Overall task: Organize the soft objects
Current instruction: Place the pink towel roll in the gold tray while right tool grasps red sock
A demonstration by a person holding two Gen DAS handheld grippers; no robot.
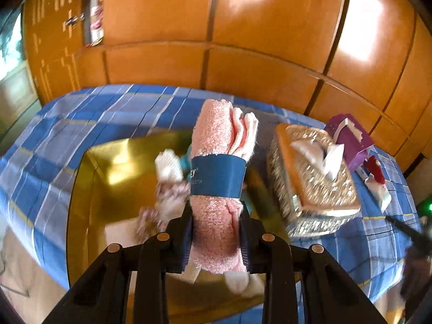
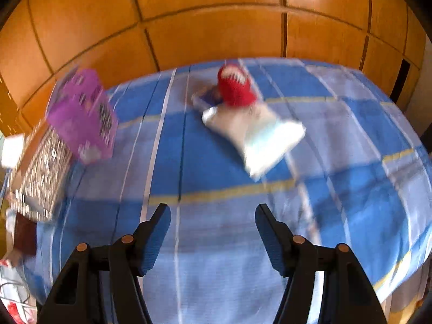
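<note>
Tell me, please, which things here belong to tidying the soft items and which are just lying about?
Job: pink towel in the left gripper; gold box; red knit item; white packet.
Lying about: tissue boxes, glittery and purple; bedspread.

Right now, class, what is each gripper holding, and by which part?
The left gripper clamps the pink rolled towel near its lower end, below the blue band. The right gripper is open and holds nothing.
</note>
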